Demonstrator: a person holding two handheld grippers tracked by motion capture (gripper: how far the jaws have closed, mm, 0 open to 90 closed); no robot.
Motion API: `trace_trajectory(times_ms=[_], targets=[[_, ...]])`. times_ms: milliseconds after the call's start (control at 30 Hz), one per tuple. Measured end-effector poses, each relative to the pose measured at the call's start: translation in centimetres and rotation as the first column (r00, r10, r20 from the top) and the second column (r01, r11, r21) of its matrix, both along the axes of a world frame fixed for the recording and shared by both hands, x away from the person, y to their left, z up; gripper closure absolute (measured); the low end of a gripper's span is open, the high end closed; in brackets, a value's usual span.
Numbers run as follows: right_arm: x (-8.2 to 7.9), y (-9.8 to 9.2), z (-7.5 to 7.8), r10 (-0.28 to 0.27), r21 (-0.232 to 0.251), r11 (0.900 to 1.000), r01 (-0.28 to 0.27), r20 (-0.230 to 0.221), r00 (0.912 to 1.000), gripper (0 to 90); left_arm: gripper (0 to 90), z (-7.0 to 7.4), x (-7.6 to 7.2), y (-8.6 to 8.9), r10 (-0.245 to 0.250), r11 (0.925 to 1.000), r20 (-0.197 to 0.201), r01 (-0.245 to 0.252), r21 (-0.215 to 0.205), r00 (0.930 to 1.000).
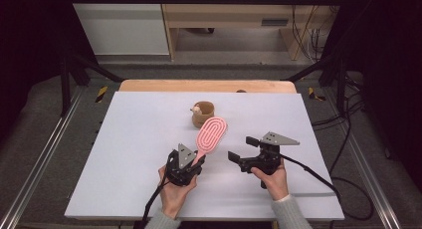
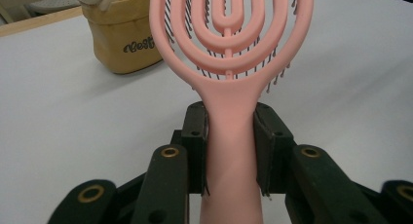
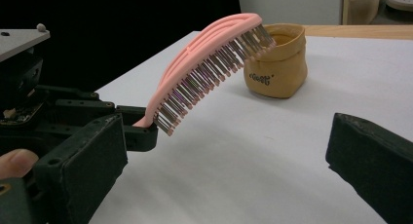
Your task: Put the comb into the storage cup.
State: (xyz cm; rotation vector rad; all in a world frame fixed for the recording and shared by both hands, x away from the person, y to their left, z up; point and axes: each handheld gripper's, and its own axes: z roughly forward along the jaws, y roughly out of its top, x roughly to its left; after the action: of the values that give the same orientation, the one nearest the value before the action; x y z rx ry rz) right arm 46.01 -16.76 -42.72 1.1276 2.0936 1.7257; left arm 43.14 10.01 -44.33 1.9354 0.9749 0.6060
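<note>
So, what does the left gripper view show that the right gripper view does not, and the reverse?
Left gripper view: the left gripper clamping the pink brush by its handle, and the looped back of the brush head. Right gripper view: the bristles from the side, the brush head raised off the white table, and the right gripper open with nothing in it. Both: the brush and the yellow pouch behind it.

Pink vented hairbrush [image 2: 229, 63], handle clamped, bristles down, tilted above table

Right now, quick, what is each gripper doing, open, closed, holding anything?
Left gripper: closed on the handle of the pink hairbrush, brush head raised off the table.
Right gripper: open, holding nothing.
</note>
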Motion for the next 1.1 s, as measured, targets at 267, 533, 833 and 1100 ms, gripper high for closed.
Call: trace_trajectory(times_ms=[267,533,833,1100], targets=[[0.3,0.4,0.2,-0.009,0.021,1.000,0.009,-0.015,0.9998,2.4,69.5,0.0,-0.3,-0.8,-0.003,1.0000,0.017,0.003,0.007,0.9999],[0.4,1.2,0.5,-0.007,0.019,1.000,0.007,-0.018,0.9998,2.9,69.5,0.1,-0.6,-1.6,-0.006,0.9998,0.041,0.005,0.020,0.9991],[0.8,1.4,0.6,-0.019,0.040,0.999,0.021,-0.036,0.9992,4.2,69.5,0.3,-0.8,-2.5,-0.020,0.9994,0.055,0.019,0.028,0.9983],[1.1,1.7,0.4,-0.029,0.039,0.999,0.031,-0.056,0.9980,5.2,69.4,0.5,-1.1,-3.0,-0.032,0.9991,0.066,0.030,0.028,0.9973]])
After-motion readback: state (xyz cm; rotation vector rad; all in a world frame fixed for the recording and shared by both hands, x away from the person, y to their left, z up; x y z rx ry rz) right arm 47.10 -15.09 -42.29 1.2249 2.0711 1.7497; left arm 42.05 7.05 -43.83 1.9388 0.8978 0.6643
